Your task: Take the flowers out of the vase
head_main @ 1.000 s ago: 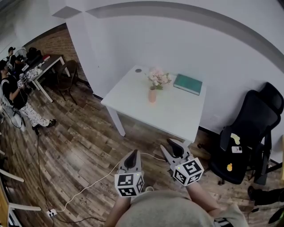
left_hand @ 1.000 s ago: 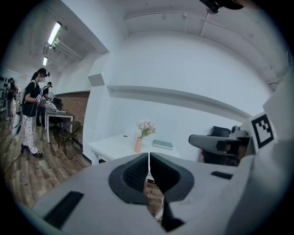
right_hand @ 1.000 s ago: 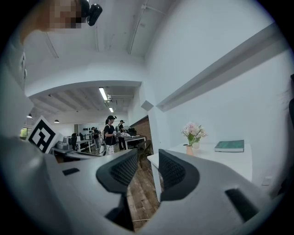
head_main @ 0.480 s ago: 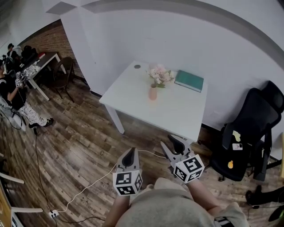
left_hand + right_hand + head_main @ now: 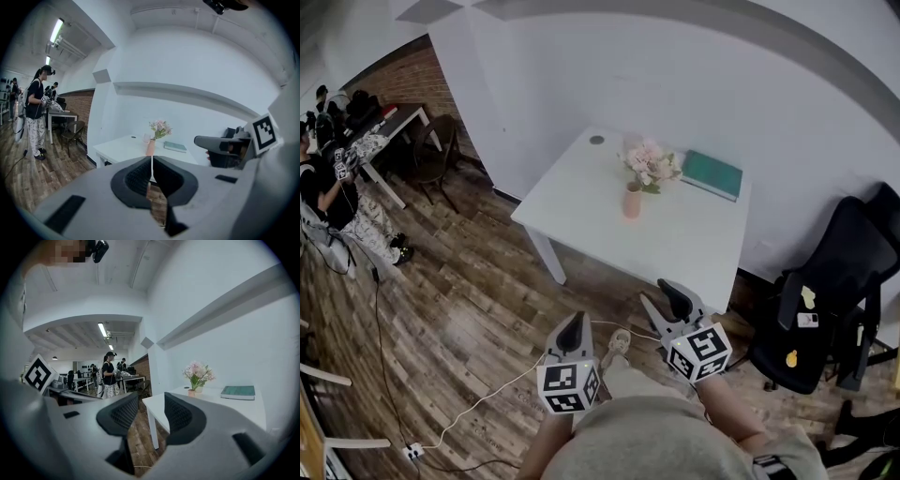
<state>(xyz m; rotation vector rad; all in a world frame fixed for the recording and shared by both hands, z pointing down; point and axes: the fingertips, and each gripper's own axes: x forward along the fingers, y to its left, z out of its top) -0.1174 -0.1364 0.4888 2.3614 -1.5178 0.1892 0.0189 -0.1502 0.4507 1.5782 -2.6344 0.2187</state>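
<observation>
Pink flowers [image 5: 652,165] stood in a slim peach vase [image 5: 632,203] on the white desk [image 5: 581,202], well ahead. The left hand-held gripper [image 5: 574,324] was closed, empty; the right hand-held gripper [image 5: 661,298] was opening, empty. Tugging stems with the vase unsteadied could topple it.

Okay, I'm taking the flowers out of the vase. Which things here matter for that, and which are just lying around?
For the job:
- pink flowers
- vase holding them
- white table it stands on

Just lying about:
- green book on the table
- black office chair beside the table
</observation>
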